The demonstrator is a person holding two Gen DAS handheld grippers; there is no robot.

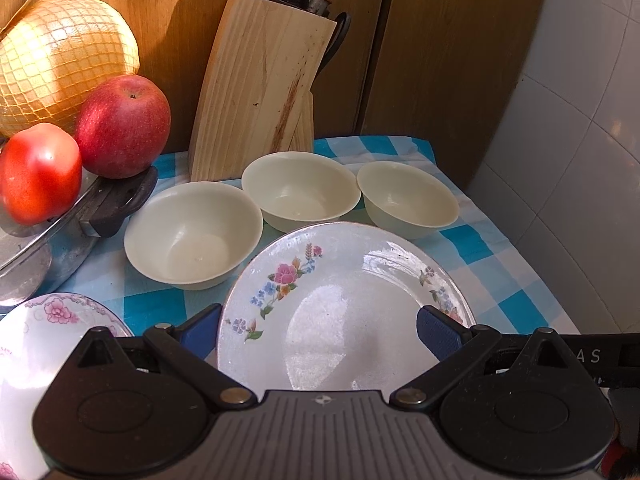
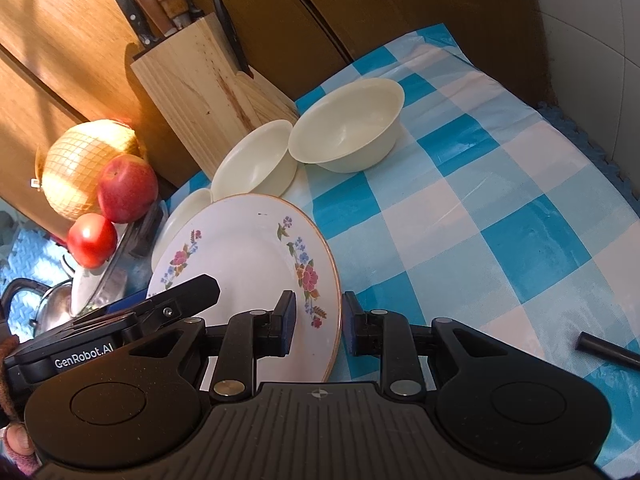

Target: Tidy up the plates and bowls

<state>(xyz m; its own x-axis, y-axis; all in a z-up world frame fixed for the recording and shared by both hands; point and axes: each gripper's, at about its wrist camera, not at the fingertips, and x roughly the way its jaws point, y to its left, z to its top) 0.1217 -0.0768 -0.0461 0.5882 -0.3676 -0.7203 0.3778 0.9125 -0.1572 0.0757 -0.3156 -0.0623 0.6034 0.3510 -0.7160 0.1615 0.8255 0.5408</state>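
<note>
Your left gripper (image 1: 316, 330) has its blue pads spread wide on either side of the flowered plate (image 1: 344, 300), one at each edge of the rim; whether they press it you cannot tell from these views. Your right gripper (image 2: 320, 324) straddles the gold-edged rim of the same plate (image 2: 248, 256), which stands tilted in its view. Its pads sit close to the rim on both sides with a sliver of gap showing, so you cannot tell if they clamp it.

Take the wooden knife block (image 1: 260, 92) as your landmark. Three cream bowls (image 1: 300, 190) sit in a row just in front of it on the blue-checked cloth (image 1: 472, 240), the middle one nearest the block. The plate is in front of those bowls, its far edge overlapping the row. A second plate with pink flowers (image 1: 52, 320) lies to the block's left and nearer you. Left of the block, an apple (image 1: 122, 126), a tomato (image 1: 38, 172) and a netted melon (image 1: 60, 56) rest around a metal pot lid (image 1: 60, 216).
</note>
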